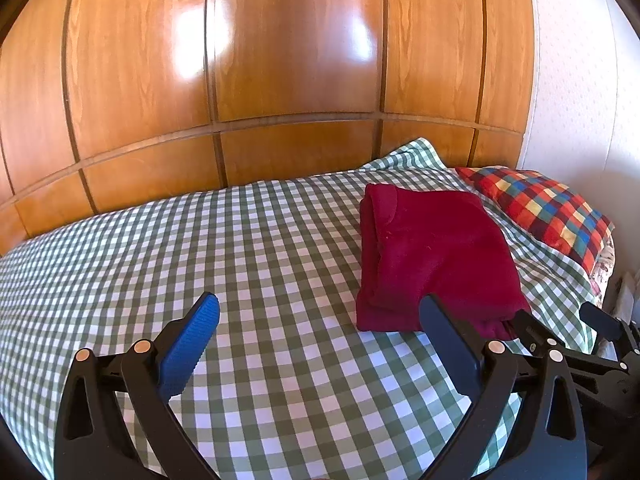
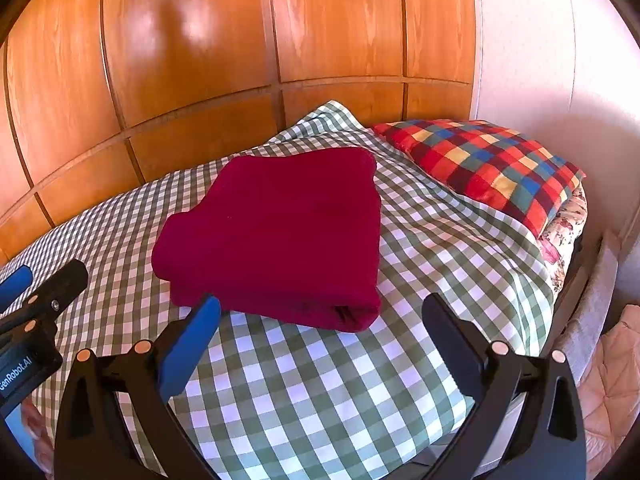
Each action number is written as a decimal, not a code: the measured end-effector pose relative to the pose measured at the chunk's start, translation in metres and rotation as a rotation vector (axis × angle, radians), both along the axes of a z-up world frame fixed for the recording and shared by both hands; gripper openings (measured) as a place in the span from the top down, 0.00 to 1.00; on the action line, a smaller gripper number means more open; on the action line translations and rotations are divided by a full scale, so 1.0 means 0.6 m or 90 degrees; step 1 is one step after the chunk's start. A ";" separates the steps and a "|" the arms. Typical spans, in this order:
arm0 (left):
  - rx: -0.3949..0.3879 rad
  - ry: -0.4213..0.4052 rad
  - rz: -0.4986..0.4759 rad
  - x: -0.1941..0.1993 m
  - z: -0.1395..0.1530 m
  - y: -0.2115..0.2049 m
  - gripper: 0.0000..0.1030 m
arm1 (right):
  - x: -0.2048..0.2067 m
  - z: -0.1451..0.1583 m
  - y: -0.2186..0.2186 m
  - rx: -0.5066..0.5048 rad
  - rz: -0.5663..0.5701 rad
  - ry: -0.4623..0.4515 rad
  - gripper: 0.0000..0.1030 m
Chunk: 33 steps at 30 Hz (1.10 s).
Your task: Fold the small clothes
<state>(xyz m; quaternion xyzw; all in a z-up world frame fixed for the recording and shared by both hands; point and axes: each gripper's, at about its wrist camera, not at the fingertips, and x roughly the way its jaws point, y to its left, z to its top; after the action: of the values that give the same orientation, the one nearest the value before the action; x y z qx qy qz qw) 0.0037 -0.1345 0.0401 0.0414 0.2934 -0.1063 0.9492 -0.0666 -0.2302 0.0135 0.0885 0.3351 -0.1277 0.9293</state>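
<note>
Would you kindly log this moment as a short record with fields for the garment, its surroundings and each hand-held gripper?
garment: dark red garment, folded into a compact stack
surface: green-and-white checked bedspread
nearby: multicolour checked pillow, apart from the garment
backdrop: glossy wooden panelling
left hand-held gripper: open, empty, over the bedspread beside the garment
right hand-held gripper: open, empty, just short of the garment's near edge

Deep crimson folded garment (image 2: 276, 232) at centre frame. Green-and-white gingham bedsheet (image 2: 320, 392) across the lower half. Red, blue, yellow and green checked pillow (image 2: 488, 168) at right. Glossy orange-brown wood panelling (image 2: 200, 60) above. Black claws with blue pads (image 1: 192, 344).
</note>
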 end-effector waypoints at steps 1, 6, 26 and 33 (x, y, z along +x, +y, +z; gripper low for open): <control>0.000 -0.001 -0.001 0.000 0.001 0.001 0.04 | 0.000 0.000 0.000 0.001 0.001 0.000 0.02; 0.002 -0.007 0.001 -0.002 0.004 0.002 0.04 | 0.000 -0.001 0.000 0.002 0.001 0.000 0.02; 0.017 -0.032 0.008 -0.011 0.011 -0.001 0.04 | 0.002 -0.004 0.004 0.002 0.005 0.001 0.02; 0.004 -0.009 0.010 -0.003 0.004 0.005 0.04 | 0.001 -0.004 0.004 0.001 0.002 -0.003 0.02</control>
<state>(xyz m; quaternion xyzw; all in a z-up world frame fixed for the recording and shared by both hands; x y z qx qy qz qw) 0.0021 -0.1317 0.0426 0.0429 0.2874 -0.0977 0.9519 -0.0659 -0.2277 0.0111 0.0891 0.3332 -0.1255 0.9302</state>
